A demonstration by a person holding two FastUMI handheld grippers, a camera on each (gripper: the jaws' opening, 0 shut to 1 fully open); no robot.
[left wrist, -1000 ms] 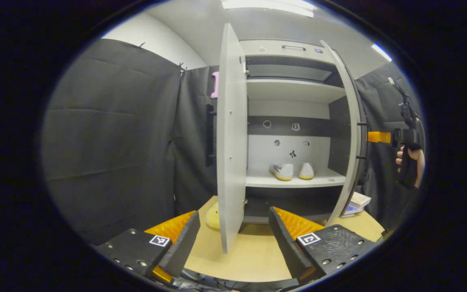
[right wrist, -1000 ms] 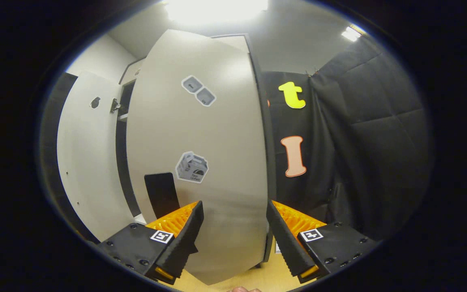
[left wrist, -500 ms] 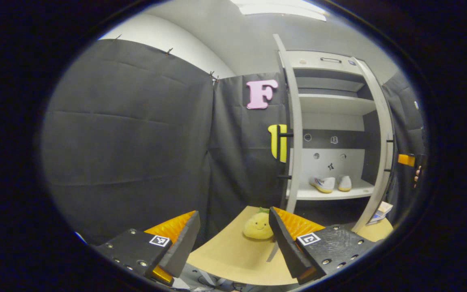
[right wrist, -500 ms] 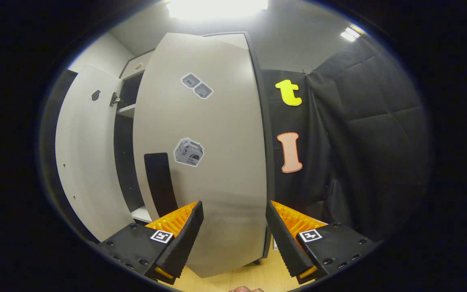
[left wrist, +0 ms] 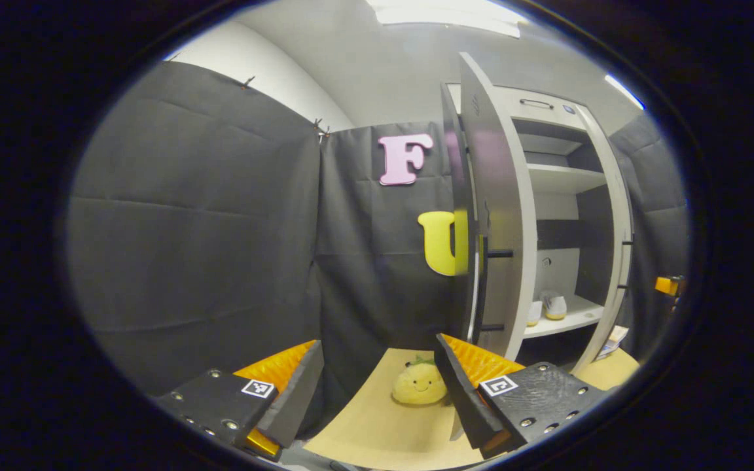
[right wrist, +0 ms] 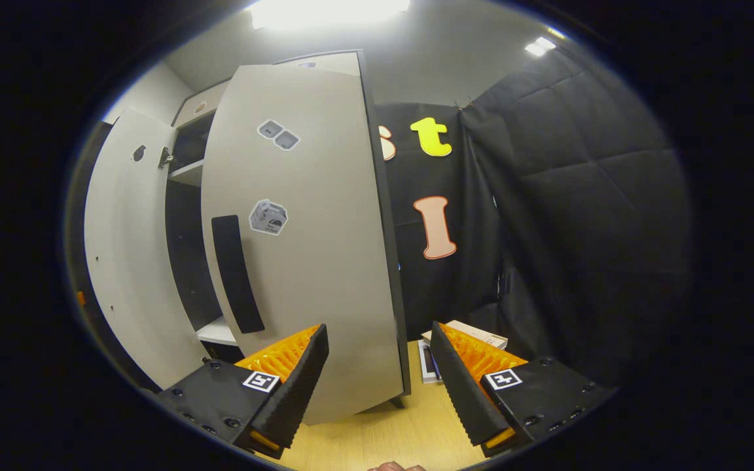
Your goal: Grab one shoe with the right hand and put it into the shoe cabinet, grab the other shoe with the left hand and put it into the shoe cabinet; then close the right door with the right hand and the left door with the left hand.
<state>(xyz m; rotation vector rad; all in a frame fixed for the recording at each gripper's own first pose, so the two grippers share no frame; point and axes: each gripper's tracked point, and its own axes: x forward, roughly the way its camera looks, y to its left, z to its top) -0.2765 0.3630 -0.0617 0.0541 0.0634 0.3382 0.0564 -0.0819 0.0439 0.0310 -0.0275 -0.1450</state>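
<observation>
both shoes on the shelf, both doors ajar

left gripper (left wrist: pixel 377 392) gapes wide, holding nothing; the left door (left wrist: pixel 498 216) stands ahead to its right, the shoes (left wrist: pixel 547 307) beyond it in the shoe cabinet (left wrist: pixel 547 176). right gripper (right wrist: pixel 377 386) spread, empty, right door (right wrist: pixel 305 248) just ahead-left.

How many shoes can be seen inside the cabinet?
2: one white shoe with a yellow sole on the lower shelf, another left of it, partly hidden by the grey cabinet door.
</observation>
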